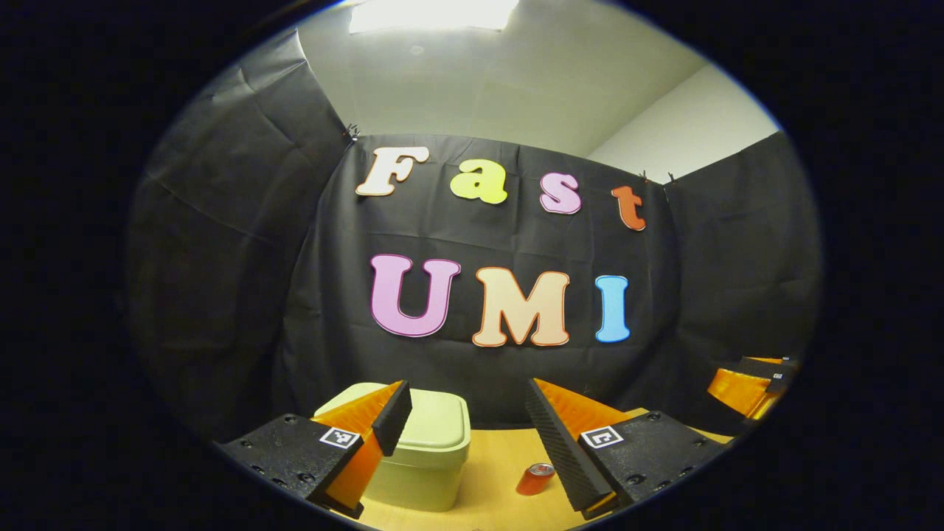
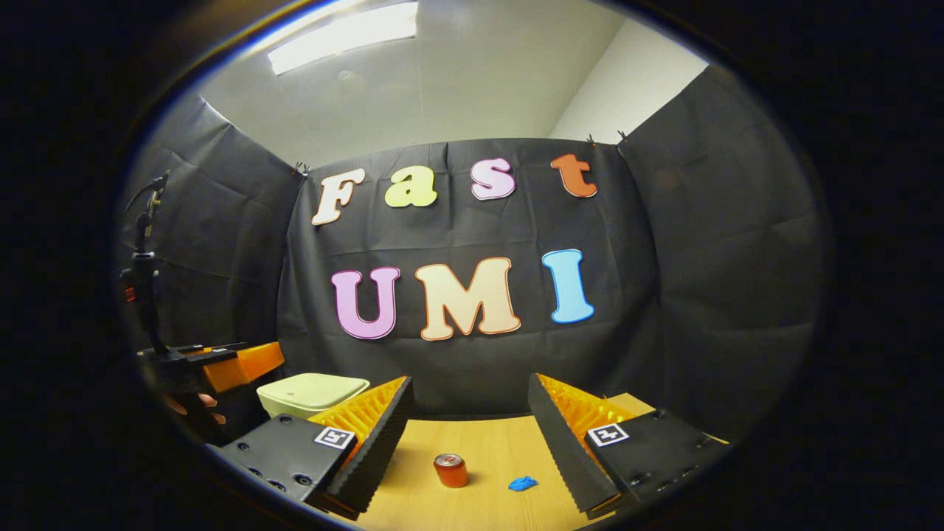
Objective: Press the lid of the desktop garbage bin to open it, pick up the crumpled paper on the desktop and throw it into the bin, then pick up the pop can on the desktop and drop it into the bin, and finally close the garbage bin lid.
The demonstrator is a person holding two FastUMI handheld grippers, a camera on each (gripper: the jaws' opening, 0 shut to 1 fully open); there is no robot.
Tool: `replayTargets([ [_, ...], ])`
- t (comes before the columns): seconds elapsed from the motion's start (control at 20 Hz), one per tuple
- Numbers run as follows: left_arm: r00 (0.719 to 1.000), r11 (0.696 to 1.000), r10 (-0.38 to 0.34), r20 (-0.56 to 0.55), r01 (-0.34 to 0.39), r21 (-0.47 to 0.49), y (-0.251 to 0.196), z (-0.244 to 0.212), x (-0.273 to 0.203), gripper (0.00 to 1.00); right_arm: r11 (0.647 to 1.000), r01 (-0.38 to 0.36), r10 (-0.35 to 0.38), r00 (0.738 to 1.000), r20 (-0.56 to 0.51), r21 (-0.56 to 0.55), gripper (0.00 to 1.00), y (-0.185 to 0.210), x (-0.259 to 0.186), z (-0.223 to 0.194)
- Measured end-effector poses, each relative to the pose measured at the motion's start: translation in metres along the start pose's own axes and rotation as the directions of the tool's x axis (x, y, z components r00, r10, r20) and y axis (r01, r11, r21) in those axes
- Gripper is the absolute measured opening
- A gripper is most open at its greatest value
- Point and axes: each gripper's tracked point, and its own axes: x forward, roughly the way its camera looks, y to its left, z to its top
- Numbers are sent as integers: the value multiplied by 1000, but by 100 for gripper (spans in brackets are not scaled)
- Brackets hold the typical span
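Observation:
The pale green desktop bin stands on the wooden table with its lid down. My left gripper hovers open above the table, its left finger in front of the bin's near corner. A red pop can sits just right of the bin. In the right gripper view the bin is at the far left, the can stands between my fingers farther off, and a small blue crumpled paper lies to its right. My right gripper is open and holds nothing.
The wooden table runs back to the black cloth wall. The left gripper, with a hand below it, is at the left of the right gripper view. The right gripper shows at the far right of the left gripper view.

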Motion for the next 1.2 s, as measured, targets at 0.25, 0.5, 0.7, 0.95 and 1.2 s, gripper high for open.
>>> replayTargets([
  [0.25,999,998,45,4,-45,43,31,4,-5,91,999,-36,36,999,1,-6,98,12,4,1],
  [0.5,998,997,52,33,-54,55,45,13,5,91,999,-31,31,999,-11,-13,98,14,5,-5],
  [0.7,997,996,59,42,-62,71,54,17,11,91,999,-23,23,1000,-14,-23,98,15,5,-5],
  [0.95,997,996,73,32,-75,55,63,16,16,87,999,-26,25,1000,-12,-36,98,18,5,-3],
  [1.2,996,995,89,-24,-88,41,73,0,25,21,998,-34,32,999,-27,-50,99,19,3,-7],
])
